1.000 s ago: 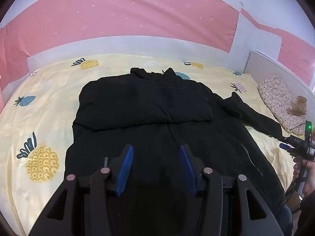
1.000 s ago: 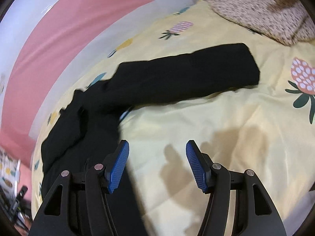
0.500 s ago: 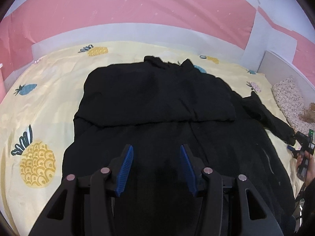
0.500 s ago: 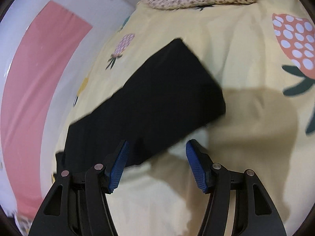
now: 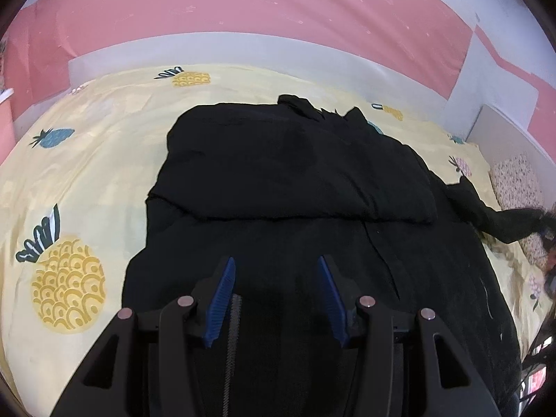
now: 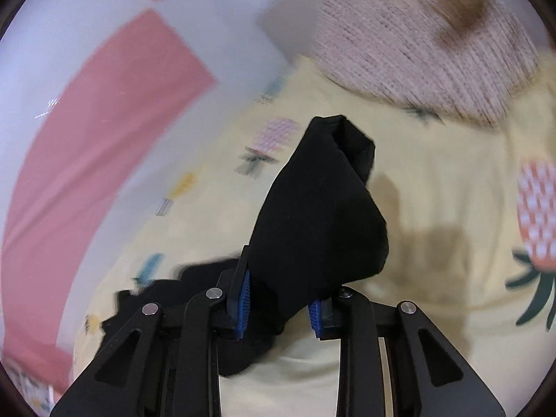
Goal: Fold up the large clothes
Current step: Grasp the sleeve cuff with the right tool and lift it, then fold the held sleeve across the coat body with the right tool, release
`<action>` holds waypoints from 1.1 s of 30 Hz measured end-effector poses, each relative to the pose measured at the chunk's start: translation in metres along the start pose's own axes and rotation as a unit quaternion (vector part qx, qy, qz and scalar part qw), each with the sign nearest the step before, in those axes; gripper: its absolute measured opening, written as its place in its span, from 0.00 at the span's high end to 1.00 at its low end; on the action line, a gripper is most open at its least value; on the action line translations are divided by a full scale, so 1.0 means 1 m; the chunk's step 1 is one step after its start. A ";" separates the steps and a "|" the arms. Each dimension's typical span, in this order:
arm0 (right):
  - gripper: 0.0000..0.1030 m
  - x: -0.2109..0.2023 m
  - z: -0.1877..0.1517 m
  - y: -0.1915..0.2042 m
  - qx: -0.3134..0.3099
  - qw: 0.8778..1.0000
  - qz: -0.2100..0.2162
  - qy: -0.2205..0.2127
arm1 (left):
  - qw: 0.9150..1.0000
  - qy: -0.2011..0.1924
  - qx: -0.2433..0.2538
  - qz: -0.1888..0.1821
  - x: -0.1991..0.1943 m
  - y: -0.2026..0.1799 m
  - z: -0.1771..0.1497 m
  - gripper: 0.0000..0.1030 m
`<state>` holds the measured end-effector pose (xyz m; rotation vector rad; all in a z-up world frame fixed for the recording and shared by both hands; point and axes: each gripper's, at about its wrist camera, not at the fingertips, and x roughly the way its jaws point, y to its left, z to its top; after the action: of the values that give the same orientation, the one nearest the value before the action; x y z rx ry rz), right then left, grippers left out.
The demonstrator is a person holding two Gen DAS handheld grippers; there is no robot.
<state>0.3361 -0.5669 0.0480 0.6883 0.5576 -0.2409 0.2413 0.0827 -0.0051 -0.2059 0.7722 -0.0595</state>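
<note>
Right gripper closing on soft, limp black coat sleeve end; left gripper hovers open above the hem.

We see the left gripper and right gripper built alike: matte black angular linkage arms with triangular cut-outs, round silver pivot screws at the joints, and ribbed blue pads lining the inner faces of the fingers

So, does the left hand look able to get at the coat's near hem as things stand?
Probably yes: the left tongs stand open right over the black coat, with nothing between them and the cloth.
</note>
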 end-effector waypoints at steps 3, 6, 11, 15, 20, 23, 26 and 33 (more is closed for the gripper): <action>0.73 -0.023 0.010 0.057 -0.044 0.998 0.040 -0.022 | 1.000 -0.005 -0.009 -0.004 -0.005 0.005 -0.001 0.50; 0.73 -0.045 0.009 0.124 -0.095 0.991 0.090 -0.035 | 1.000 -0.011 -0.014 -0.007 -0.012 0.011 -0.003 0.50; 0.74 -0.066 -0.031 0.235 -0.188 0.968 0.165 -0.023 | 0.999 -0.025 -0.029 -0.010 -0.025 0.026 -0.002 0.50; 0.74 -0.062 -0.090 0.306 -0.258 0.945 0.202 0.009 | 0.999 -0.034 -0.042 -0.009 -0.033 0.041 -0.002 0.50; 0.74 -0.025 -0.174 0.355 -0.313 0.921 0.219 0.073 | 0.998 -0.045 -0.054 -0.002 -0.046 0.065 -0.004 0.50; 0.74 0.008 -0.230 0.378 -0.352 0.904 0.212 0.118 | 0.997 -0.048 -0.062 0.005 -0.051 0.081 -0.005 0.50; 0.74 0.043 -0.283 0.386 -0.380 0.888 0.196 0.172 | 0.996 -0.050 -0.070 0.011 -0.053 0.097 -0.007 0.50; 0.60 0.102 -0.348 0.375 -0.408 0.862 0.153 0.258 | 0.995 -0.042 -0.085 0.018 -0.048 0.118 -0.013 0.50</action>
<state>0.4251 -0.0588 -0.0301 -0.0169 0.9673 0.4877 0.1954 0.2018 -0.0056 -0.3543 0.6966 0.0492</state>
